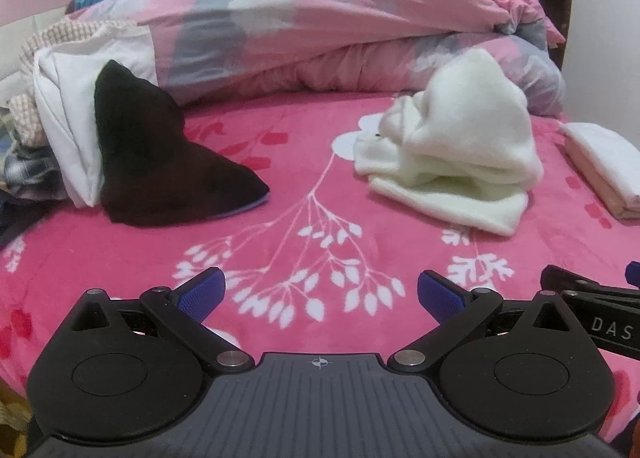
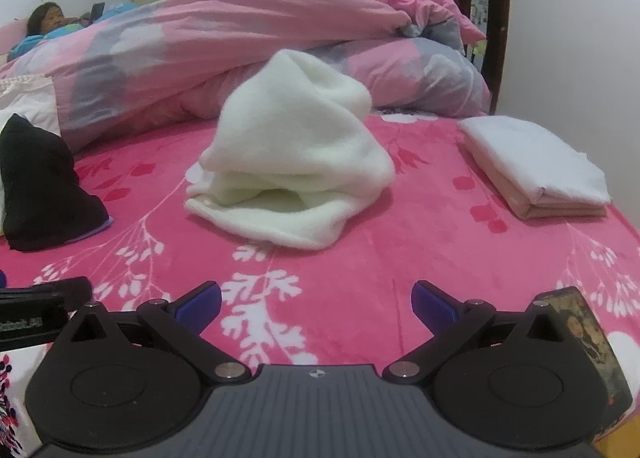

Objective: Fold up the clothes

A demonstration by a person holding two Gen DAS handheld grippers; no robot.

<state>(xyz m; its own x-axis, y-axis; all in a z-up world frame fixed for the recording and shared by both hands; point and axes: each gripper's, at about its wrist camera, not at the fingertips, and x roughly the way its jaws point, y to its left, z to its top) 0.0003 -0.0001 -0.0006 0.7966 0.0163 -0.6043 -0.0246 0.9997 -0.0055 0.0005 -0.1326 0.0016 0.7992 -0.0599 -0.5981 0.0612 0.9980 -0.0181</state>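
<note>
Left wrist view: the left tool (image 1: 320, 292) hovers low over the pink bed (image 1: 280, 186), jaws spread wide and holding nothing. The crumpled white garment (image 1: 452, 162) lies in the right half of the frame, ahead and off to the right; a dark garment (image 1: 160, 162) slumps at centre left.

Right wrist view: the right tool (image 2: 316, 304), also wide and empty, faces the white garment (image 2: 292, 154) almost dead centre, so the right tool looks the nearer. A folded stack (image 2: 536, 170) sits at right.
</note>
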